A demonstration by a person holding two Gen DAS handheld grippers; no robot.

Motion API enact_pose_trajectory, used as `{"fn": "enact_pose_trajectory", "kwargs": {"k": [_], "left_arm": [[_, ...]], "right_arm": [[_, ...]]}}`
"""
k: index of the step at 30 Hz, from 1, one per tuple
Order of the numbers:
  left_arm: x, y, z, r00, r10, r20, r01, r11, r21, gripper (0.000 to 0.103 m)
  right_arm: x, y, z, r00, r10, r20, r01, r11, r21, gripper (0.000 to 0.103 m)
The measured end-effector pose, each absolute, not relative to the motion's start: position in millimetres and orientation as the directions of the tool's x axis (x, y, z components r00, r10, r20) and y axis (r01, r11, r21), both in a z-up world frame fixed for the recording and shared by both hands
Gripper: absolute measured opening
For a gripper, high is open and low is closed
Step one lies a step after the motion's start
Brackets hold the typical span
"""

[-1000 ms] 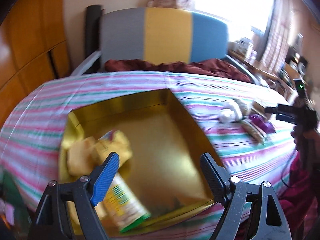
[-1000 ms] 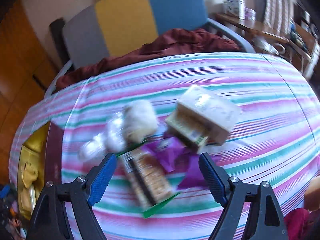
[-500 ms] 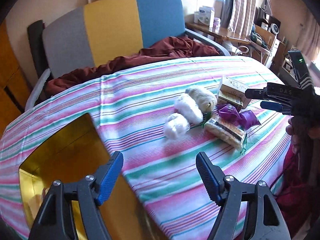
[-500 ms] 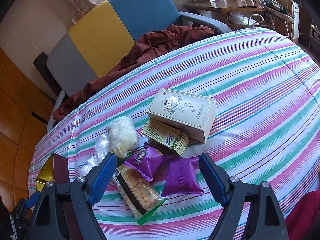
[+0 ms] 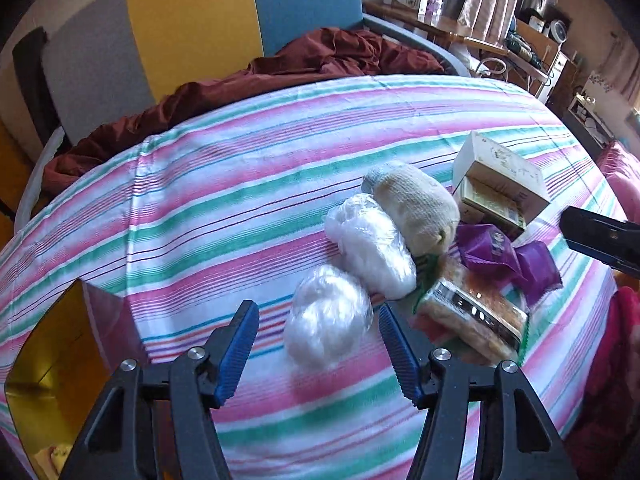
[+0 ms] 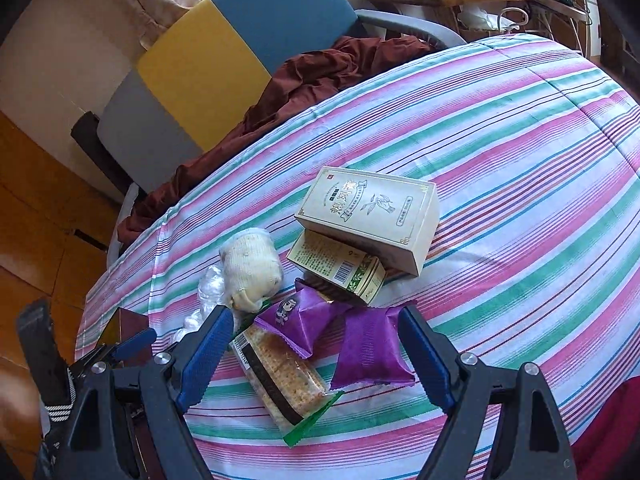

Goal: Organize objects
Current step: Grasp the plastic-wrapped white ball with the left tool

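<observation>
A pile of items lies on the striped tablecloth. My left gripper is open, its fingers either side of a clear plastic bundle. Behind it lie a second plastic bundle, a cream knitted roll, a cracker pack, purple snack packets and cream boxes. My right gripper is open, low over a purple packet, a second purple packet and the cracker pack. Two cream boxes and the knitted roll lie beyond.
A gold-lined box stands open at the left with yellow items barely visible inside. A grey, yellow and blue chair with a maroon cloth stands behind the table. A cluttered desk is at the back right.
My left gripper has swung from over the gold box to the right and closed in on the clear plastic bundle. My right gripper has drawn slightly closer to the packets.
</observation>
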State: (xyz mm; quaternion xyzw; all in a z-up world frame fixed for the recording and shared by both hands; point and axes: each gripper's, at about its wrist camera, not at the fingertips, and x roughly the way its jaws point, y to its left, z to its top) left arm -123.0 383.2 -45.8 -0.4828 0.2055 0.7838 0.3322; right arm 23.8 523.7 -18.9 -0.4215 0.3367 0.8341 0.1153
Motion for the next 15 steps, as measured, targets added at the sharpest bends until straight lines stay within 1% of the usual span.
{"fn": "enact_pose_trajectory", "kwargs": {"k": [2, 4, 8, 11, 15], "left_arm": [[-130.7, 389.3, -57.8, -0.3, 0.306, -0.904, -0.711, -0.703, -0.002, 0.062], [-139.4, 391.6, -69.7, -0.267, 0.3, -0.916, -0.695, -0.719, -0.033, 0.039], [-133.9, 383.4, -72.1, -0.261, 0.333, -0.906, -0.681, -0.729, -0.072, 0.038], [-118.2, 373.3, -72.3, -0.261, 0.335, -0.905, -0.68, -0.73, -0.074, 0.038], [-92.1, 359.2, -72.6, -0.271, 0.341, -0.9, -0.671, -0.737, -0.077, 0.038]], "right_arm": [[24.0, 524.2, -18.8, -0.621, -0.096, -0.778, -0.473, -0.745, 0.47, 0.086], [24.3, 525.2, -18.7, -0.624, -0.099, -0.775, -0.472, -0.743, 0.475, 0.086], [24.1, 526.8, -18.2, -0.628, -0.106, -0.771, -0.469, -0.739, 0.483, 0.086], [21.7, 522.8, -17.1, -0.631, -0.131, -0.765, -0.439, -0.753, 0.491, 0.085], [12.9, 505.6, -20.7, -0.598, -0.202, -0.776, -0.369, -0.79, 0.49, 0.078]]}}
